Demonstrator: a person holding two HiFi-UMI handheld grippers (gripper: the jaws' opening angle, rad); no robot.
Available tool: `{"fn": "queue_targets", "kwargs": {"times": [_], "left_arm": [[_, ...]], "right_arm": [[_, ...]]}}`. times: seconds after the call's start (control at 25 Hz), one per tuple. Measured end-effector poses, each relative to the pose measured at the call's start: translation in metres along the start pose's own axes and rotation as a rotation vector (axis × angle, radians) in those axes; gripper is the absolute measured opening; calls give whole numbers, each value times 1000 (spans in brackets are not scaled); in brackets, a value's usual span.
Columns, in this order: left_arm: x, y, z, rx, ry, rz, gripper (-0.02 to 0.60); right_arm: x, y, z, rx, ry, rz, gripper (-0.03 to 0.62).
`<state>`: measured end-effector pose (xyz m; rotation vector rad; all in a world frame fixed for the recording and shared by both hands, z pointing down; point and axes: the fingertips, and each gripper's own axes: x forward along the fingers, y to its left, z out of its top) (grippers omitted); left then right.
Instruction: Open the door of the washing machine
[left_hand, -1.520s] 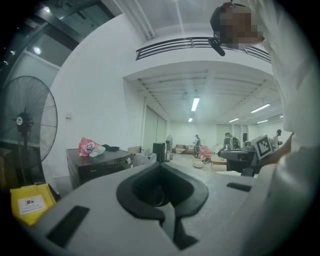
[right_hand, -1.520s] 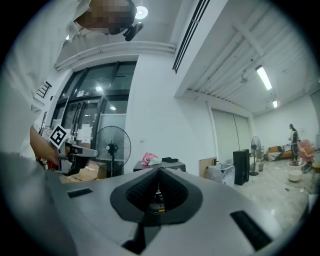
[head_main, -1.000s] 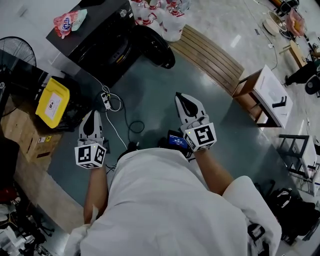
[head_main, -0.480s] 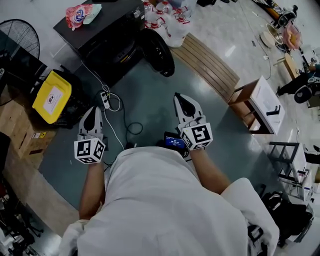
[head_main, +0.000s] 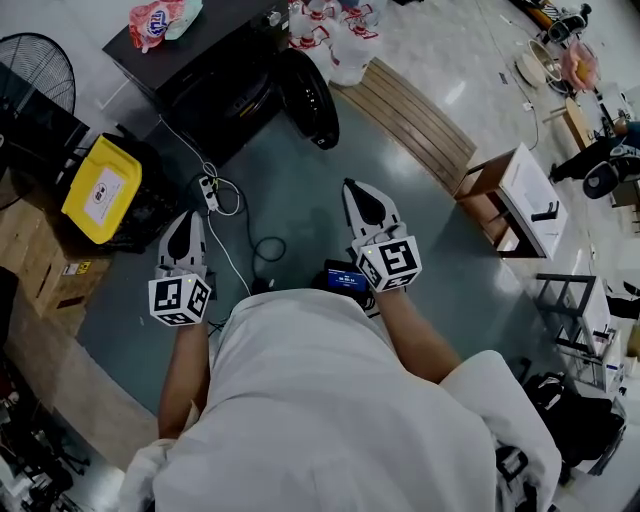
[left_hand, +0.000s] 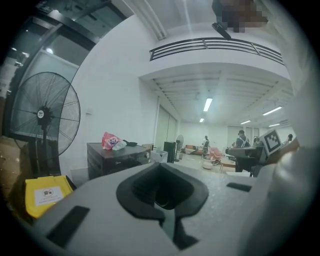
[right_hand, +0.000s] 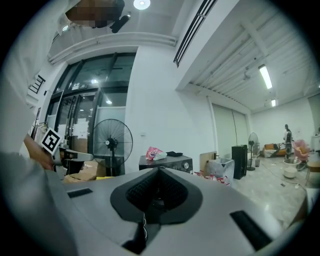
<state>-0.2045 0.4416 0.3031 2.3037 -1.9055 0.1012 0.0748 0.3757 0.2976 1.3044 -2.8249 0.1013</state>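
Note:
The black washing machine (head_main: 195, 60) stands at the top left of the head view, a pink bag (head_main: 155, 20) on its top. Its round dark door (head_main: 305, 95) stands swung out from the front on the right side. My left gripper (head_main: 186, 222) is shut and empty, held over the grey floor well short of the machine. My right gripper (head_main: 357, 192) is also shut and empty, just below the door and apart from it. The left gripper view shows the machine (left_hand: 115, 155) far beyond the closed jaws, and the right gripper view shows it (right_hand: 167, 162) too.
A yellow box (head_main: 98, 192) and a standing fan (head_main: 35, 70) are left of the machine. A power strip with a looped cable (head_main: 212, 195) lies on the floor between the grippers. A slatted wooden platform (head_main: 415, 115), white bags (head_main: 335, 40) and a small table (head_main: 520, 200) are to the right.
Both grippers have drifted a little forward with the person towards the machine. Their jaws stay shut and empty.

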Motion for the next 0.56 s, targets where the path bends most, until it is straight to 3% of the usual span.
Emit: {"fn": "queue_targets", "kwargs": {"times": [0.56], "left_arm": [[-7, 0, 3, -27, -11, 3, 8]], "right_arm": [[3, 11, 1, 1, -8, 22, 29]]}}
